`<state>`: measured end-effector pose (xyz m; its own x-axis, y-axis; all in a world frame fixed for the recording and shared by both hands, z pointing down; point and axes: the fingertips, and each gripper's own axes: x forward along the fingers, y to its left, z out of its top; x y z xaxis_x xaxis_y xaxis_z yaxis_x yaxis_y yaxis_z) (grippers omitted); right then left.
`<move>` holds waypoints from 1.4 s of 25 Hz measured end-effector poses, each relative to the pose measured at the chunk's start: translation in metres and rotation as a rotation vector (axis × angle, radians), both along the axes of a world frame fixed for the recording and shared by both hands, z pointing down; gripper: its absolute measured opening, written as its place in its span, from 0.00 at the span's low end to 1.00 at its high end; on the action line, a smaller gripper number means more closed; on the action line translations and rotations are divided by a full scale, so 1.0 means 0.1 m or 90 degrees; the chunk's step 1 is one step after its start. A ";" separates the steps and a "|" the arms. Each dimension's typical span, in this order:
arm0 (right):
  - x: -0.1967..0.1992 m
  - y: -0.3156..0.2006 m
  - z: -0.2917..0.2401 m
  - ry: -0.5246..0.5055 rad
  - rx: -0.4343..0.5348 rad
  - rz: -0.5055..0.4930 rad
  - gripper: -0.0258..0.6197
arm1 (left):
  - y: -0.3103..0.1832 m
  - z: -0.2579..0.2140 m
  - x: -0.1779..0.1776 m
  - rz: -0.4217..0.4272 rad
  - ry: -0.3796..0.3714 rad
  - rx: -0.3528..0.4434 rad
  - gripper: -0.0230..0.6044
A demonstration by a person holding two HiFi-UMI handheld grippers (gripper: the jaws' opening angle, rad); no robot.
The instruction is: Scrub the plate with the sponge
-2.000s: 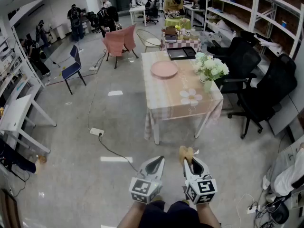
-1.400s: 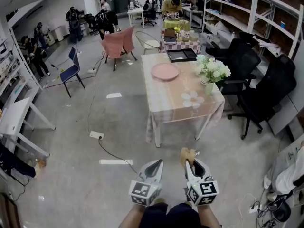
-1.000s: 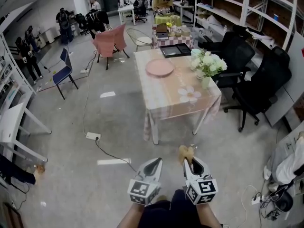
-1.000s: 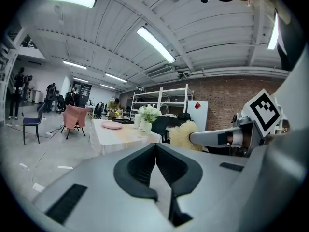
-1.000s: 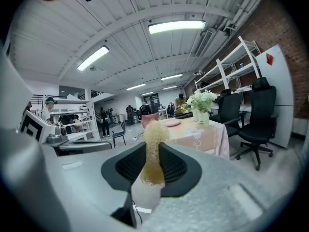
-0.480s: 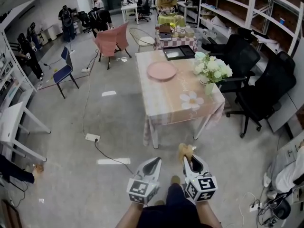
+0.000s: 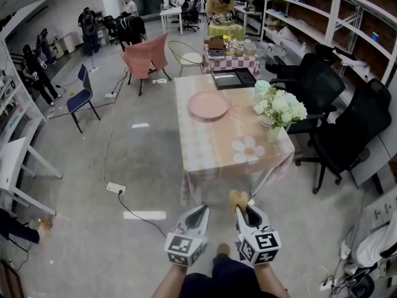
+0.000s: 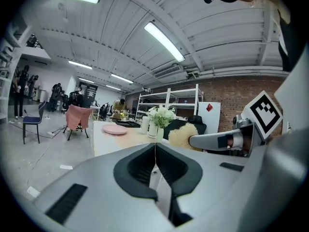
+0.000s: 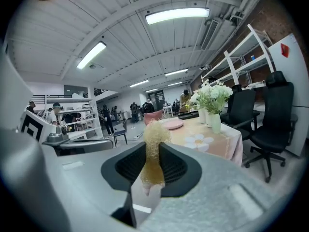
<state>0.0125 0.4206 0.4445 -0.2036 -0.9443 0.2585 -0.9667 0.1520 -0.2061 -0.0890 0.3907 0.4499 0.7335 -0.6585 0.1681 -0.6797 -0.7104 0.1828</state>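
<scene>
Nearest: both grippers are low in front of the person's body, over bare grey concrete floor [image 7: 93,228], side by side.

Left gripper [image 8: 155,146]: fingers pressed together, nothing between them.

Right gripper [image 9: 153,148]: fingers clamped on the lower end of a yellowish, coarse fibrous sponge [image 9: 153,129]. Its frizzy top stands clear beyond the fingertips, so that is the working end.

Sponge, as I judge it: light, soft and springy. It is pinched narrow where held and will flatten under pressure. The low hold suits scrubbing, though it may bend sideways if pushed hard.

Ahead, well apart from the grippers: a rectangular bench under a pale pink checked cloth with a white flower print [image 7: 214,144].

On the bench's far half lies the round flat pink plate [image 7: 208,105], alone and untouched.

To its right stands a pale vase of white flowers [image 7: 278,107]. A black tray [image 7: 229,78] lies beyond the plate. Black office chairs [image 7: 353,126] stand off the right side.

Plate, as I judge it: stiff, smooth and shallow-rimmed. Material cannot be told. It could skate on the cloth under scrubbing, so the rim is where the free left gripper could steady it.

Views:
- The head view alone gives the layout: the gap of floor to cross, and the plate's place on the bench.
- The right gripper view alone shows how the sponge sits in the grip.
- The left gripper view shows its own closed seam, and the sponge tuft from the side, poking out of the other gripper.
- Both gripper views show the plate only as a thin pink sliver at the bench edge.
</scene>
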 end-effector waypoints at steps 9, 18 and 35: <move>0.30 -0.58 0.05 -0.005 -0.002 -0.030 0.17 | -0.55 0.05 0.25 -0.037 0.005 -0.007 0.05; 0.64 -0.95 0.06 -0.017 0.002 -0.047 0.17 | -0.91 0.03 0.59 -0.052 0.000 0.002 0.05; 0.93 -0.93 0.24 -0.040 -0.034 -0.046 0.17 | -0.92 0.17 0.80 -0.061 -0.019 -0.029 0.05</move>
<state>0.1050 0.3274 0.4683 -0.2883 -0.9119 0.2921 -0.9385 0.2085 -0.2754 -0.0086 0.2984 0.4670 0.6623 -0.7163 0.2197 -0.7492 -0.6337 0.1924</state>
